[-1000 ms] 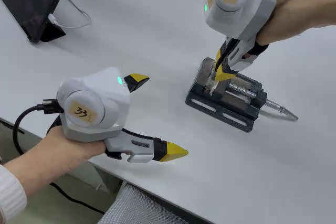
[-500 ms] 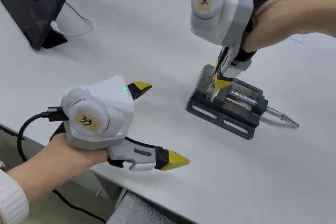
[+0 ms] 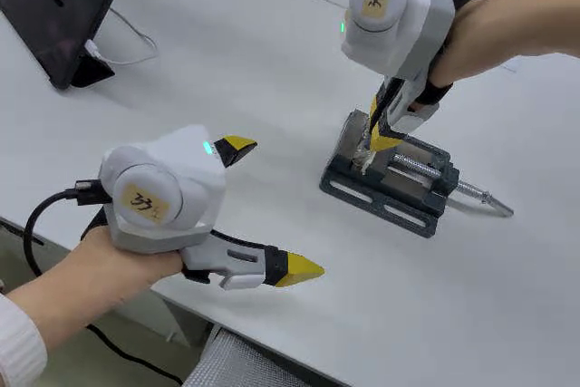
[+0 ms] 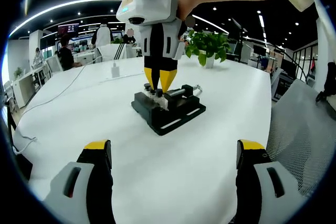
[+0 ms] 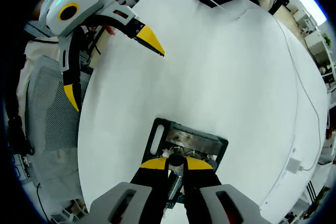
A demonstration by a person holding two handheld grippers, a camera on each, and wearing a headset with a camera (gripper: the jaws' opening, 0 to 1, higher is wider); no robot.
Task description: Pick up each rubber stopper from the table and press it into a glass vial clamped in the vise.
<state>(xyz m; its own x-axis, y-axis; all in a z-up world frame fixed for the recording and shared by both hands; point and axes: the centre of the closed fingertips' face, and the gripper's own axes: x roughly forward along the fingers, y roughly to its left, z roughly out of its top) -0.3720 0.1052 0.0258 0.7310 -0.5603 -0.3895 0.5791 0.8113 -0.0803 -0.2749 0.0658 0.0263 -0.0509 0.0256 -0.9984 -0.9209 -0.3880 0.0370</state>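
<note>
White tabletop spreads smooth and bare around the vise, which sits flat on it with its screw handle sticking out to your right. Beyond the vise, the left gripper view takes in an open office: strip lights overhead, a potted plant behind the vise, and people at desks far past it. A dark tablet with a white cable lies well apart from the vise, off to its far left. A mesh chair back stands at the table's near edge, on your side of the vise.

Your right gripper stands nearly upright directly above the vise. Its yellow tips are drawn close on a small dark rubber stopper, which sits at the mouth of what looks like the glass vial clamped in the vise. That upright hold makes sense to me: a push straight down the vial's axis seats the stopper without levering the glass sideways against the clamp. The tips hide how deep the stopper sits, so I cannot tell.

Your left gripper hovers low over the table well to the left of the vise. Its jaws are spread wide with nothing between them, and they point toward the vise. I judge you hold it there to be clear of the press, yet ready for the next pick.
</note>
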